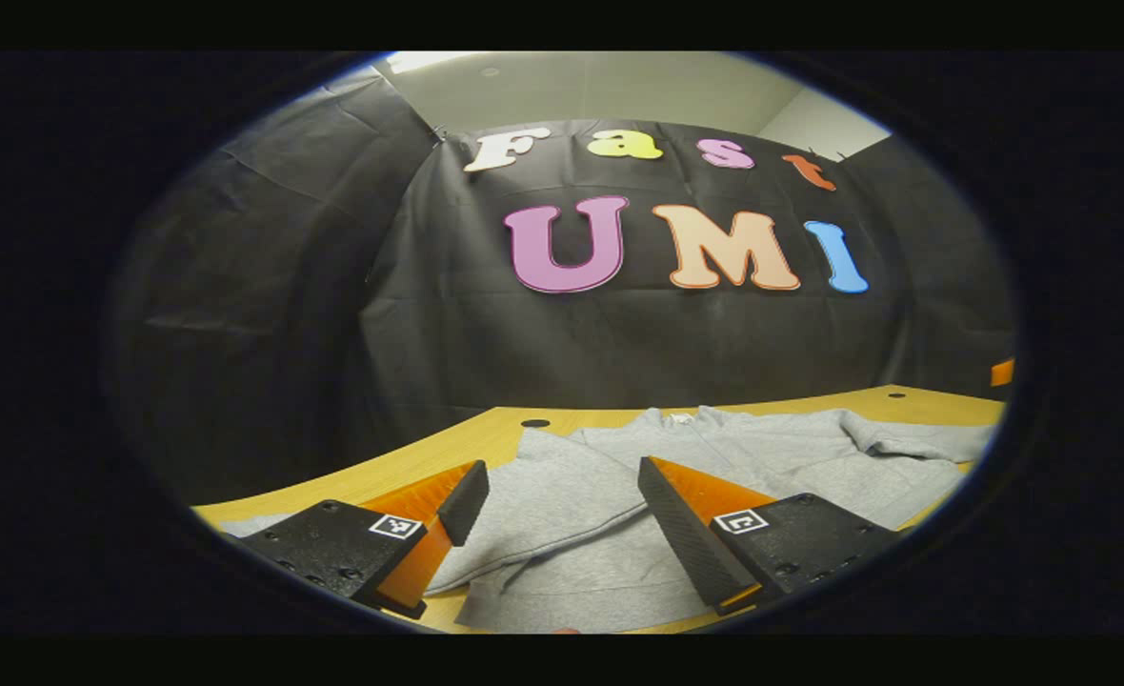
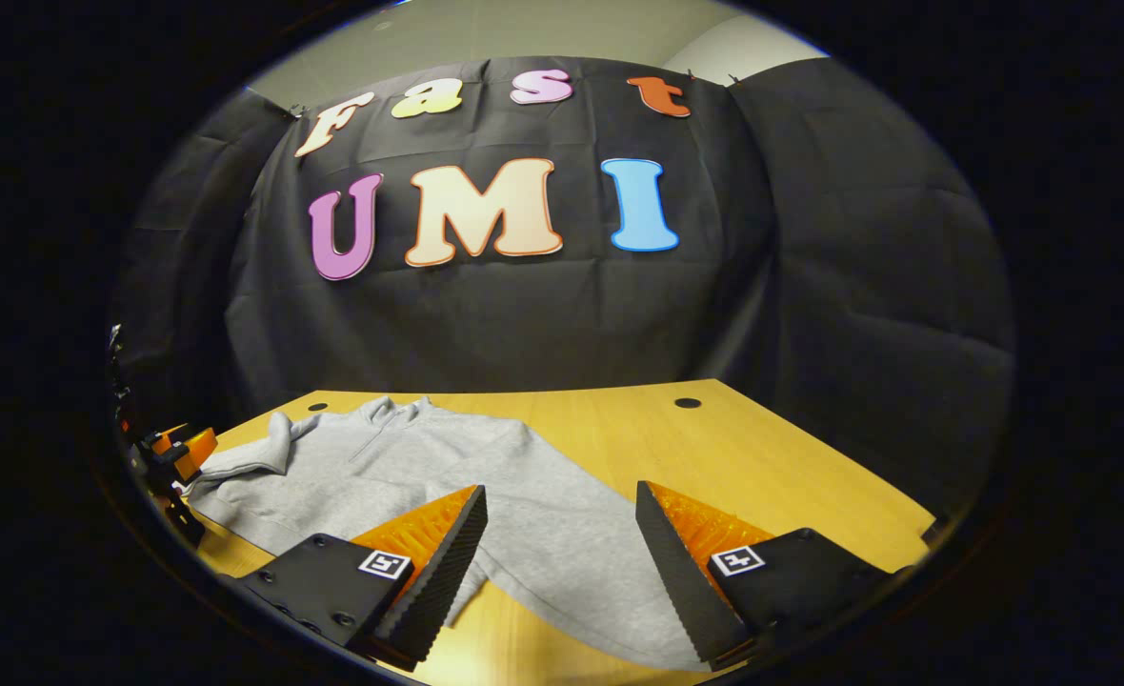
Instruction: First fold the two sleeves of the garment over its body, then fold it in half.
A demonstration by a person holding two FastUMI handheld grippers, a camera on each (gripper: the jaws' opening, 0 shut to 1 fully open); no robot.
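Left gripper view, left to right: wooden surface (image 1: pixel 448 440) with a small dark hole (image 1: pixel 534 422) near its far edge; grey sweatshirt (image 1: pixel 714 448) spread flat across it, collar toward the black booth wall (image 1: pixel 267 286), near sleeve (image 1: pixel 543 505) lying diagonally between the fingers, far sleeve (image 1: pixel 914 440) stretched out toward the right edge. Left tongs (image 1: pixel 562 500) wide open, holding nothing, hovering over the near sleeve and lower hem; contact with the cloth cannot be told.

Right gripper view, left to right: at the far left edge, part of the other gripper, black and orange (image 2: pixel 170 457), just beside the sweatshirt's (image 2: pixel 410 476) bunched sleeve (image 2: pixel 248 459); zip collar (image 2: pixel 386 412) toward the wall (image 2: pixel 857 286); other sleeve (image 2: pixel 562 562) running down toward the near edge, passing between the fingers. Right tongs (image 2: pixel 562 524) gaping wide, empty, poised above that sleeve. Bare surface (image 2: pixel 762 457) to the right, with two small holes (image 2: pixel 687 402) near the far edge.
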